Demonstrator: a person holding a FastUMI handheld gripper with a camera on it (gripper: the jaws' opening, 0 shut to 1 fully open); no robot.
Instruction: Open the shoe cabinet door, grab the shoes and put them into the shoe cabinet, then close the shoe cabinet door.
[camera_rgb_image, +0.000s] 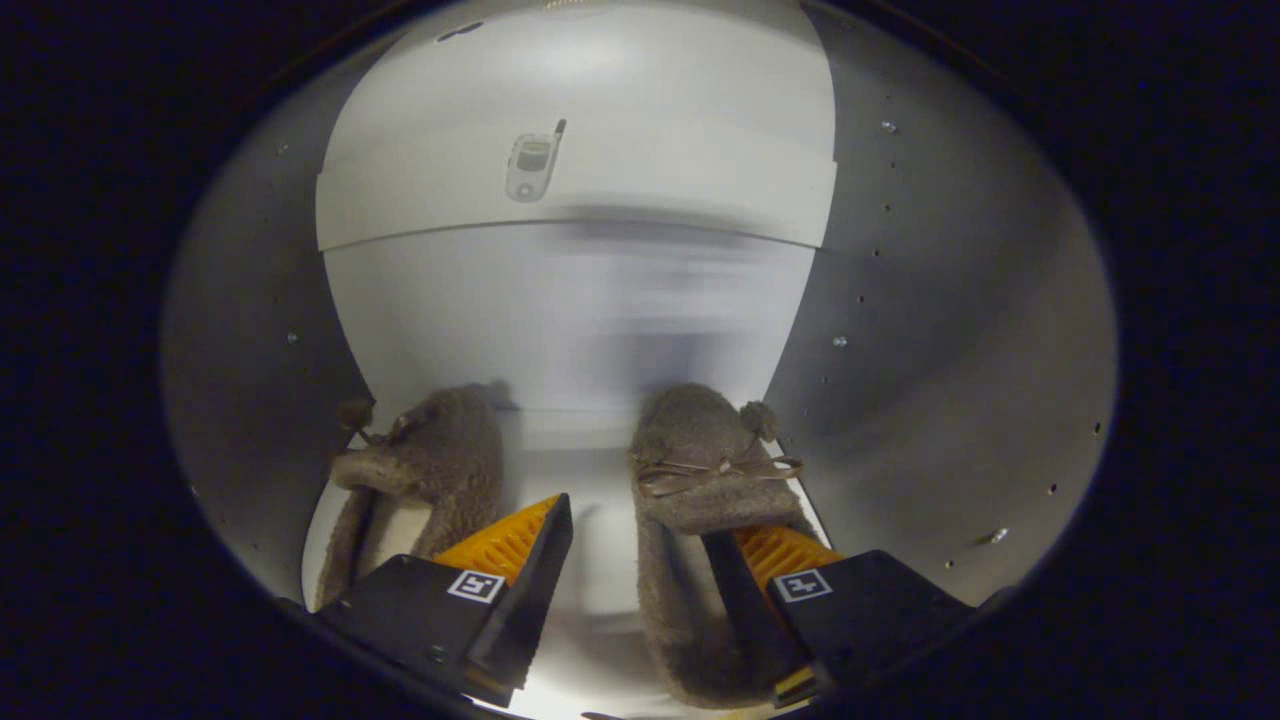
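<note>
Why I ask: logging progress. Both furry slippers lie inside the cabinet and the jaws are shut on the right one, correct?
The jaws stand open, not shut on the right slipper. It and the left slipper do lie inside the cabinet, as the gripper view shows.

Two fuzzy brown slippers, the left slipper (430, 470) and the right slipper (700, 470), each with a pompom and thin bow lace, lie side by side, toes pointing inward, apparently on the pale shelf (590, 570) inside the open shoe cabinet (950, 380).
</note>
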